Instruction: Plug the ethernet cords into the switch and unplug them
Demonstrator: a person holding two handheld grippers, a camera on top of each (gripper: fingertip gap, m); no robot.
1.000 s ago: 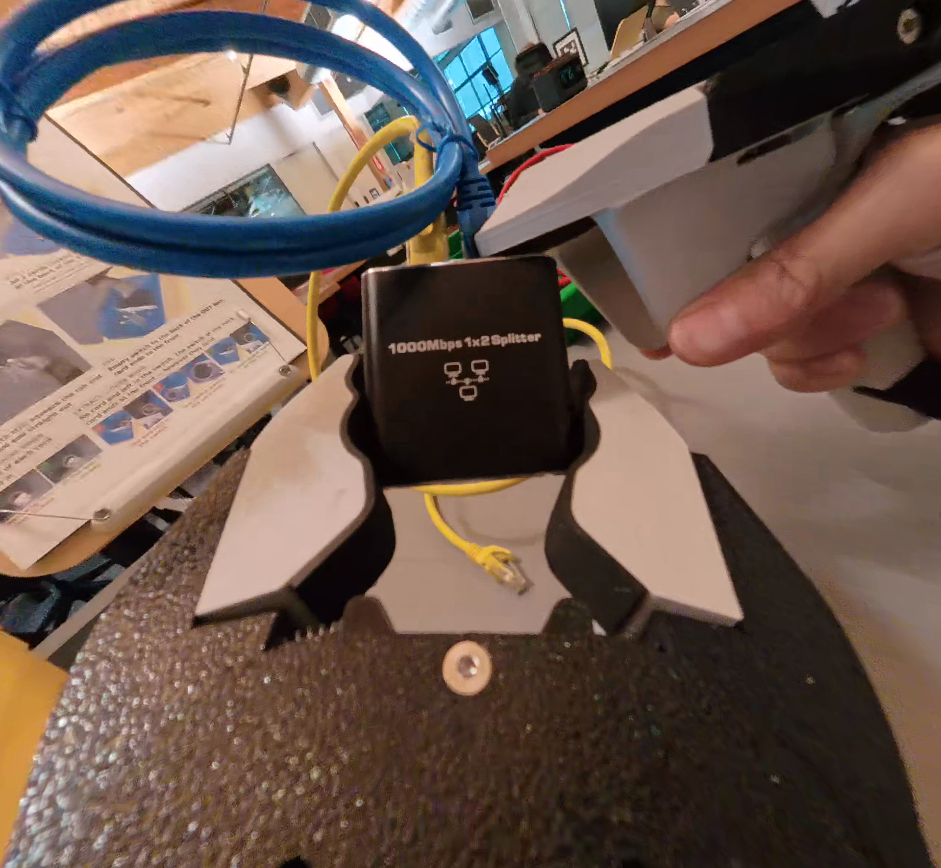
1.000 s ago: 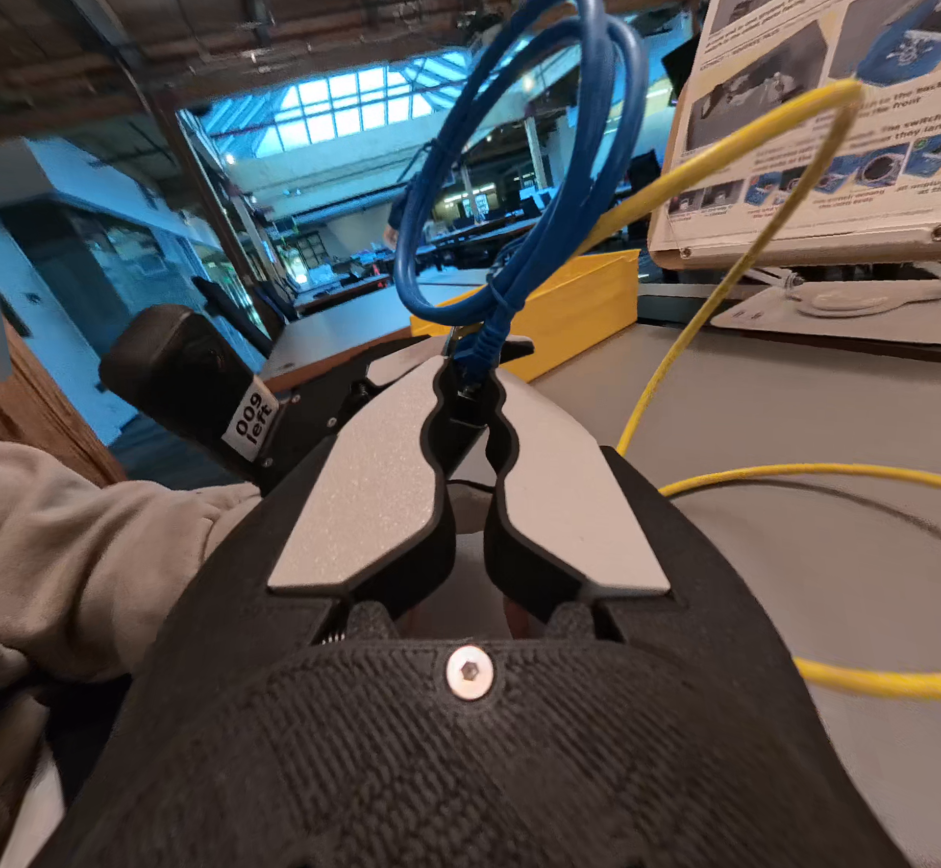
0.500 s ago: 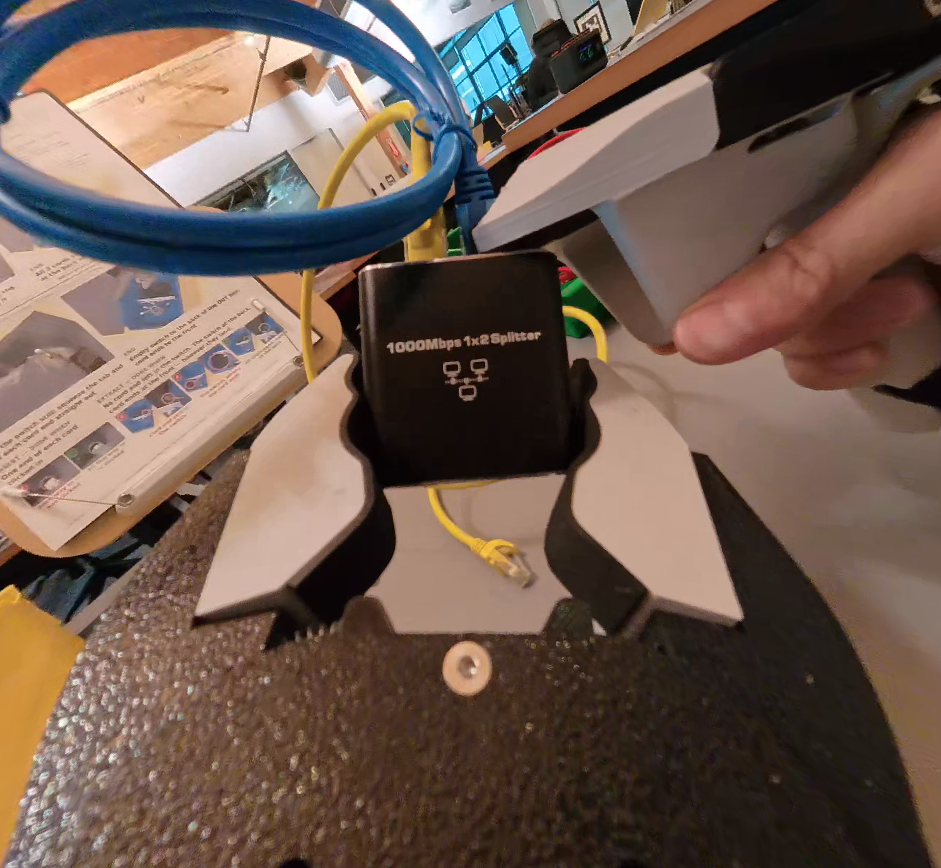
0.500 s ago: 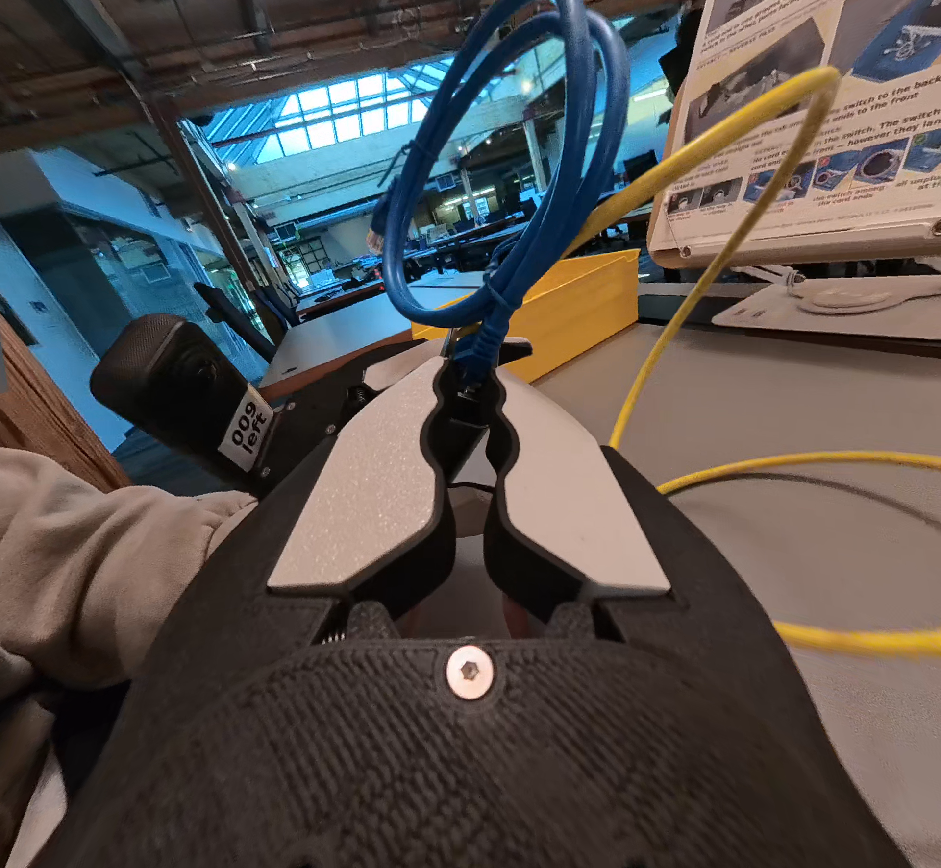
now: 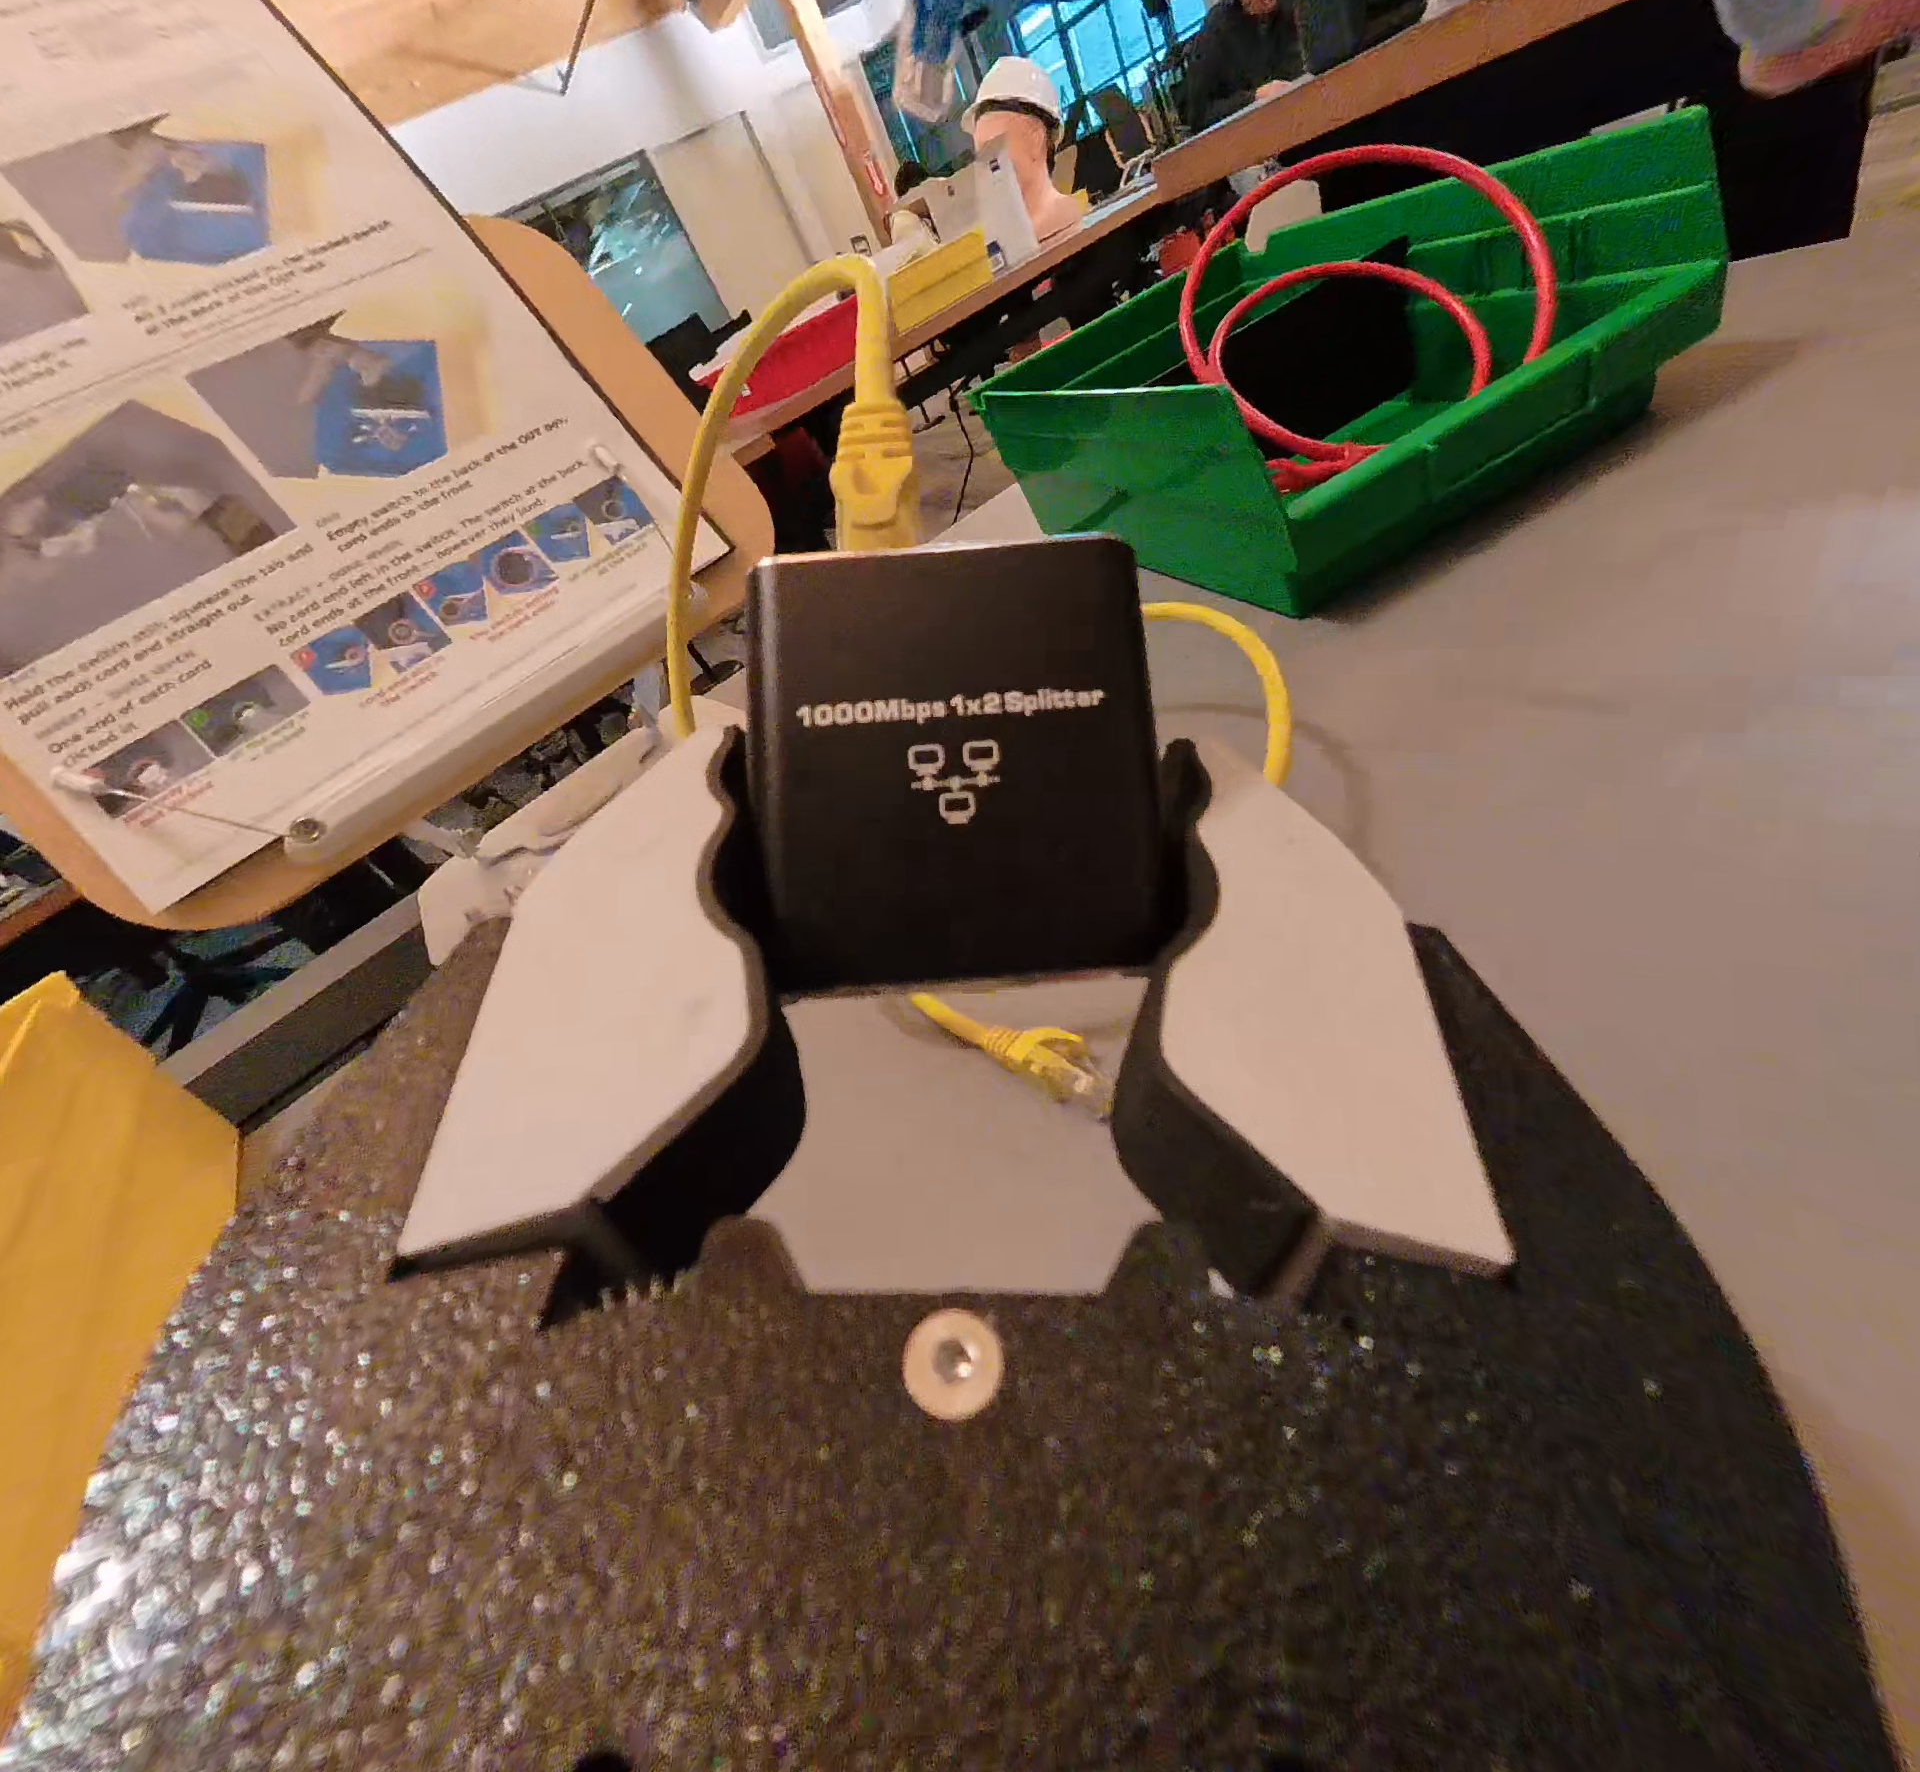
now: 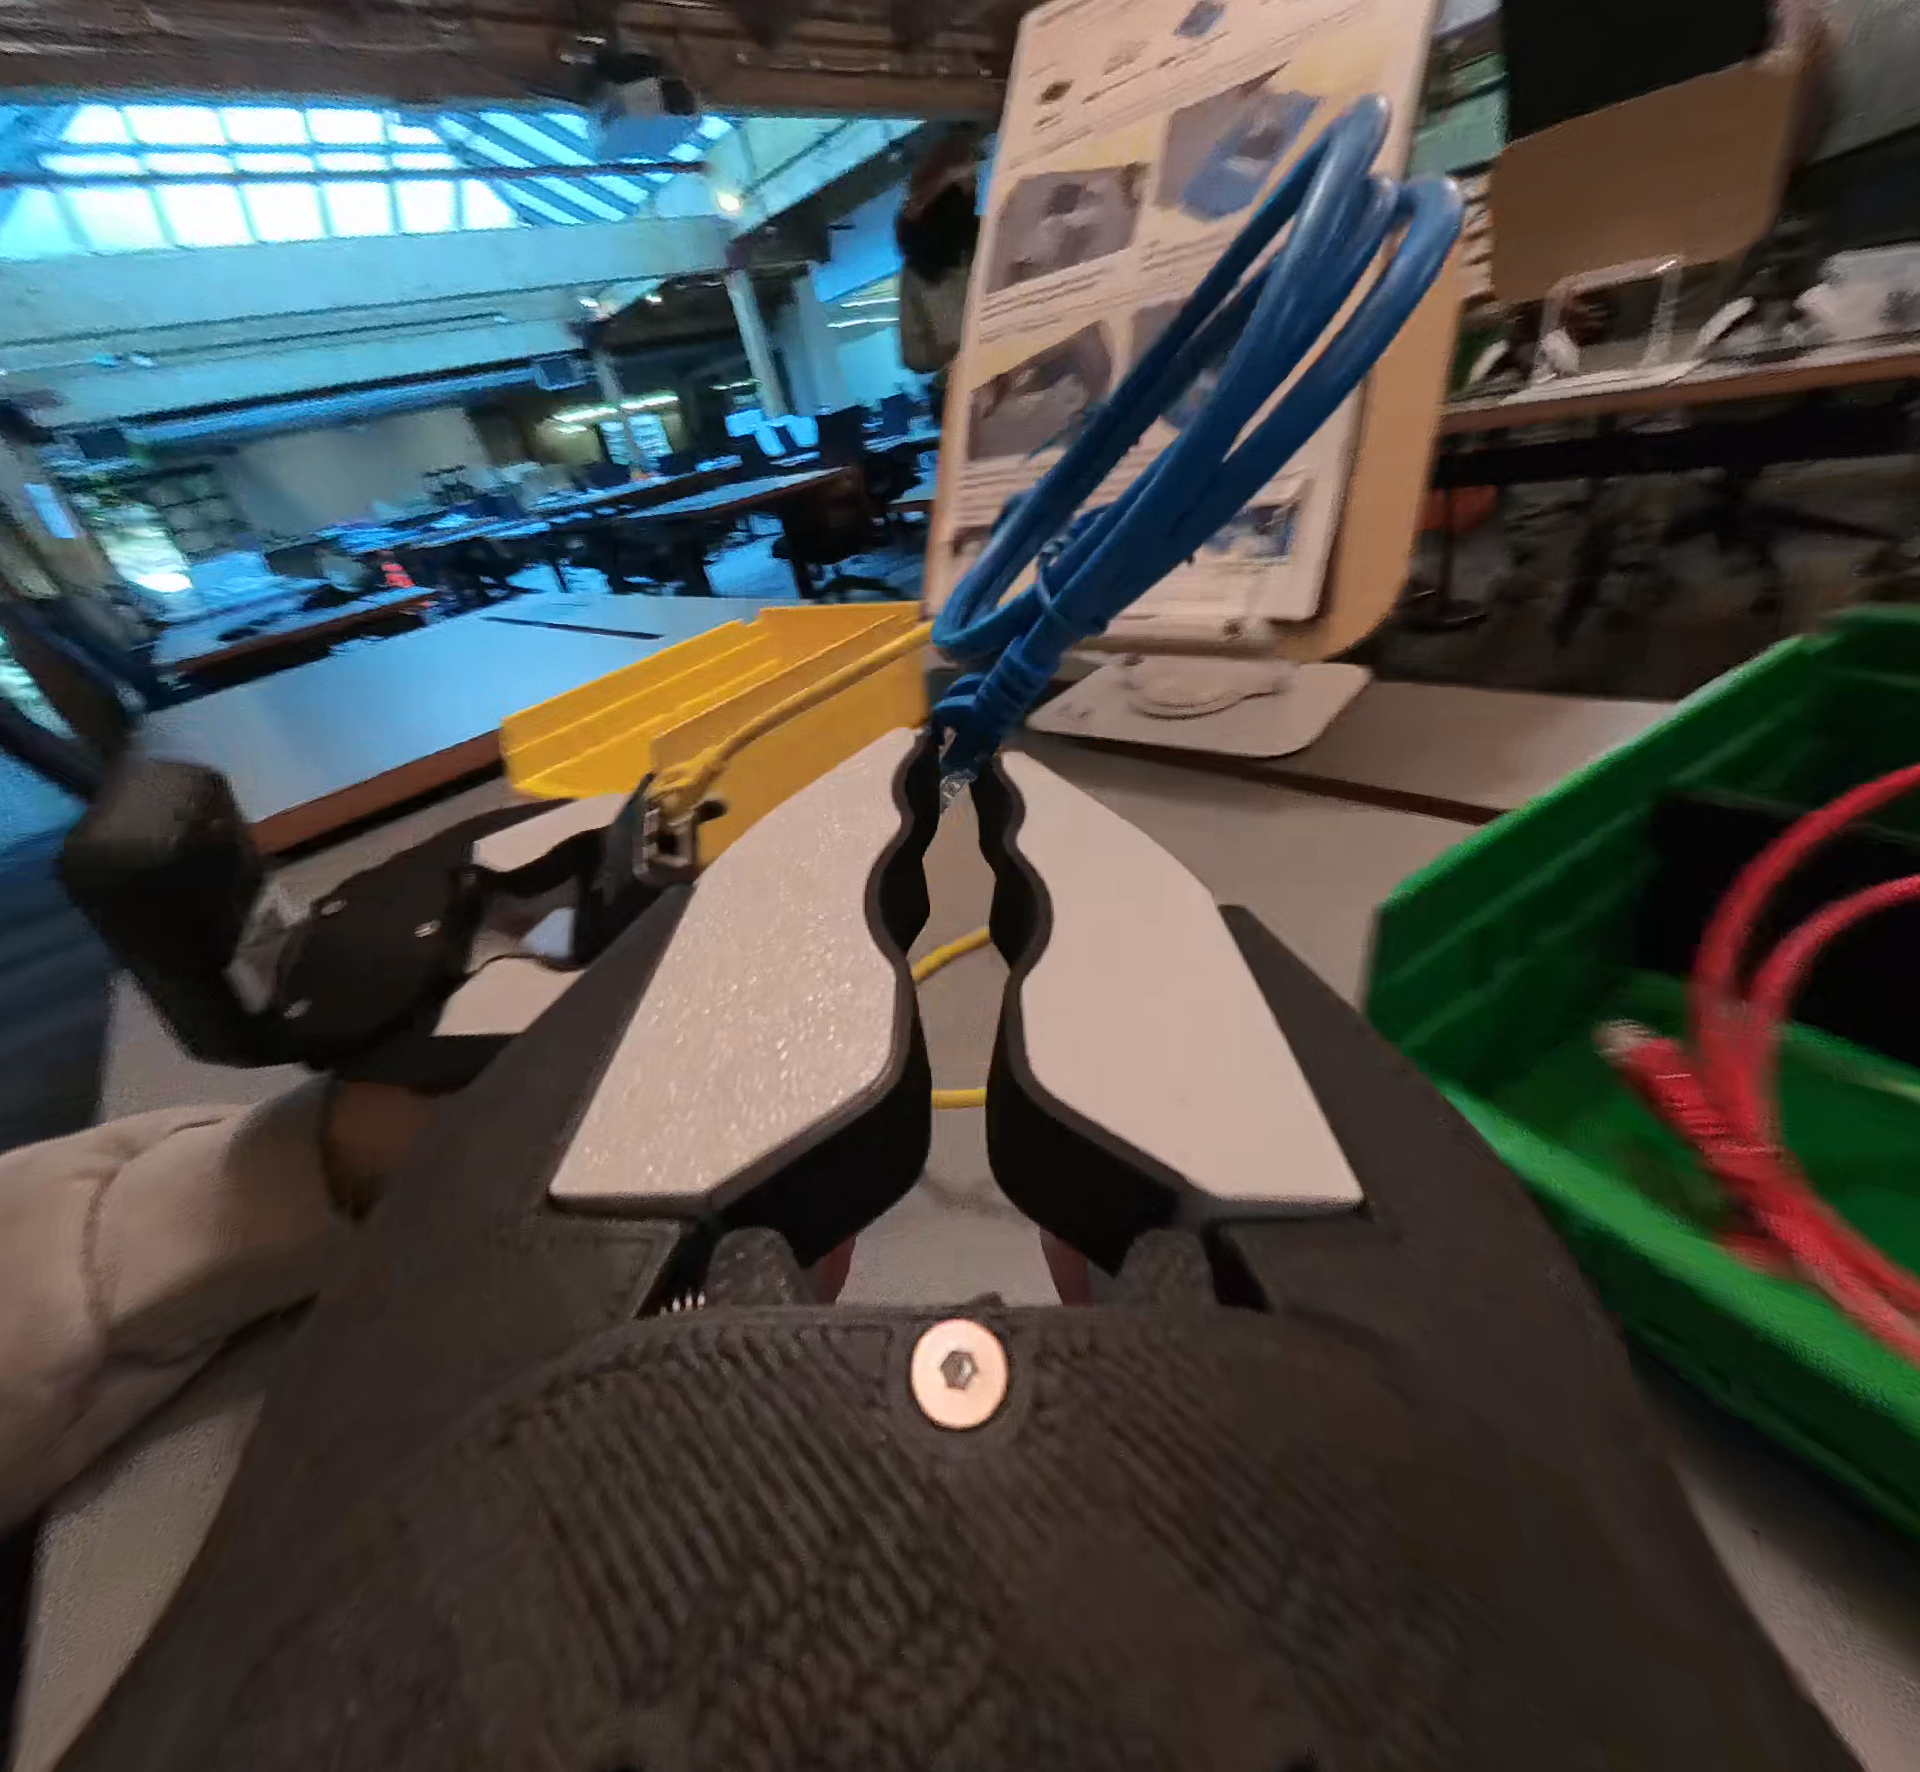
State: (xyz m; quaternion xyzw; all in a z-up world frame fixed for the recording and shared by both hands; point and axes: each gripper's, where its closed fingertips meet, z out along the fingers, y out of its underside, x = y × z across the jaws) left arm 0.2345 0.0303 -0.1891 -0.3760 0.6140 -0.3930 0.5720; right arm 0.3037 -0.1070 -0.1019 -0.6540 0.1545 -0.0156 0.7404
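Clamping the black switch (image 5: 951, 766) between its two grey fingers (image 5: 613, 1026), the left hand-held gripper (image 5: 951, 818) has the little box held upright and square, pads pressed to both of its sides. Out of the far end of the switch, straight ahead of that gripper, a yellow cord (image 5: 871, 465) is plugged in; it arches up and to the left, then drops behind the left finger. Its loose end, a yellow plug (image 5: 1049, 1062), lies on the grey worktop (image 5: 1558, 787) just under the switch, between the two fingers.

Over on the other side, the right hand-held gripper (image 6: 956, 766) is nearly closed, its fingertips pinching the clear plug of the blue cord (image 6: 1195, 434). The rest of that cord, tied in a coil, stands up and leans away to the right ahead of the tips. From the left gripper's side the same blue coil shows only as a blur high up ahead, free of the switch.

Looking left from the right gripper, the left one (image 6: 582, 870) sits low beside it with the switch (image 6: 655, 839) in its grip, one port open and facing this way, the yellow cord (image 6: 790, 714) in the port next to it.

To the right of both grippers a green bin (image 5: 1455, 434) rests on the worktop with a red cord (image 5: 1371, 288) coiled inside. A yellow bin (image 6: 727, 694) sits ahead on the left, and a printed instruction board (image 5: 260, 434) stands propped behind.
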